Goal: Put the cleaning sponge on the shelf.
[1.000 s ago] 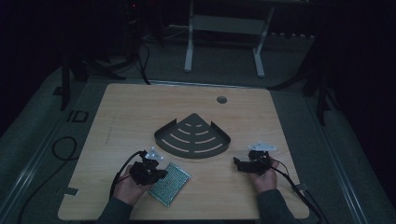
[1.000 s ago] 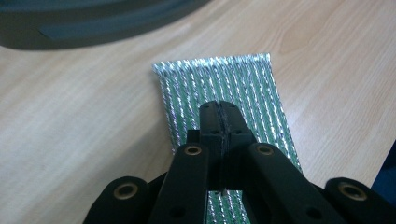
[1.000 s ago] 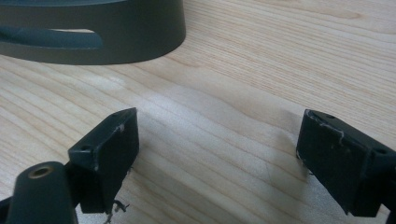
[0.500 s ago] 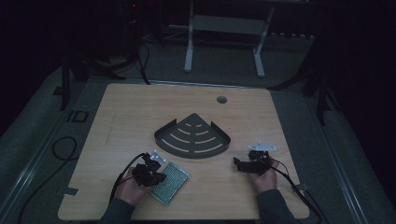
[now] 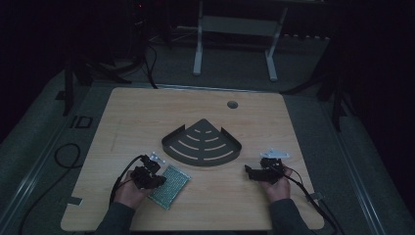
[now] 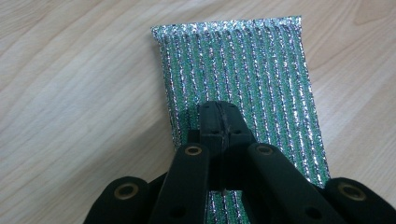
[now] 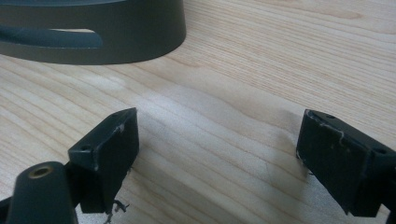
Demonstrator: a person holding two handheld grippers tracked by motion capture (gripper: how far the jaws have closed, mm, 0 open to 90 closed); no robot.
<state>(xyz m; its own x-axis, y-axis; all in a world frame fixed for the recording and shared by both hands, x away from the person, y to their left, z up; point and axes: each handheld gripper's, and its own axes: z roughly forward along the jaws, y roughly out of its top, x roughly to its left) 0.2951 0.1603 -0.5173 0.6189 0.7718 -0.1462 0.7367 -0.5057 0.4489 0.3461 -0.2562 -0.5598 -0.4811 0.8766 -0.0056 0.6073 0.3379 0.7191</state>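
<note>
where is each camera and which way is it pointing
High view: above the person's side, looking forward and down on the table; forearms and both hand-held grippers show.
Left gripper view: on the left hand-held gripper, looking down at the green scouring pad; jaws closed together over it.
Right gripper view: on the right hand-held gripper, low, facing the dark corner shelf; jaws apart.
Shared: high and left views show the pad.

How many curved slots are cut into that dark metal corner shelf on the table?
4, ranked from the tip to the curved front edge of the dark fan-shaped metal corner shelf; dim light may hide more.
</note>
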